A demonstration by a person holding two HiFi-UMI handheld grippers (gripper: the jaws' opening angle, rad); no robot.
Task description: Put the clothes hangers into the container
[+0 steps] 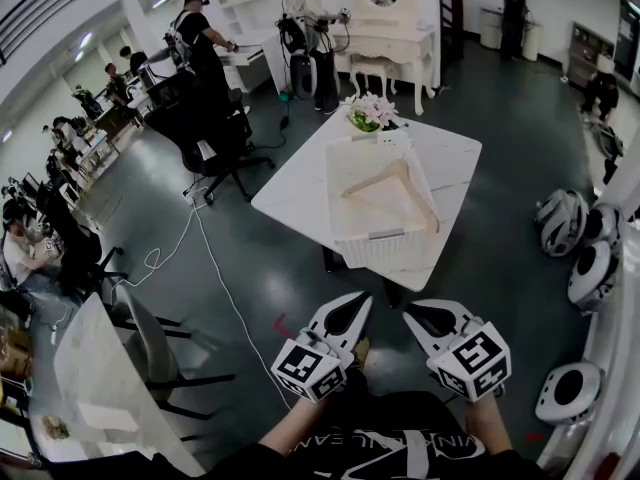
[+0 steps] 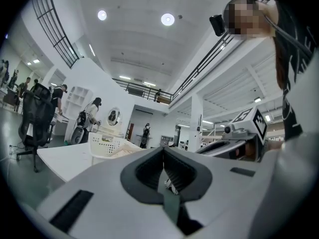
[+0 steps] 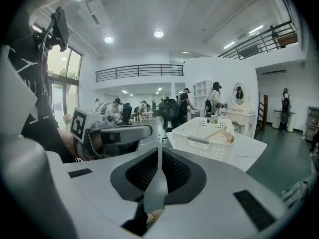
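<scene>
Two tools closed and empty at lower centre: left tool [image 1: 361, 298], right tool [image 1: 409, 313], well apart from the bench [image 1: 300, 193]. Wooden hanger [image 1: 395, 183] lay inside the white container [image 1: 385, 250], frame centre. I judged stowing done; next I'd look for another hanger.

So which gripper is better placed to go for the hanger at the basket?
Right, narrowly. Both stand short of the table, jaws shut and empty, but the right gripper faces the basket and hanger almost head-on; the left gripper has the basket off-centre.
</scene>
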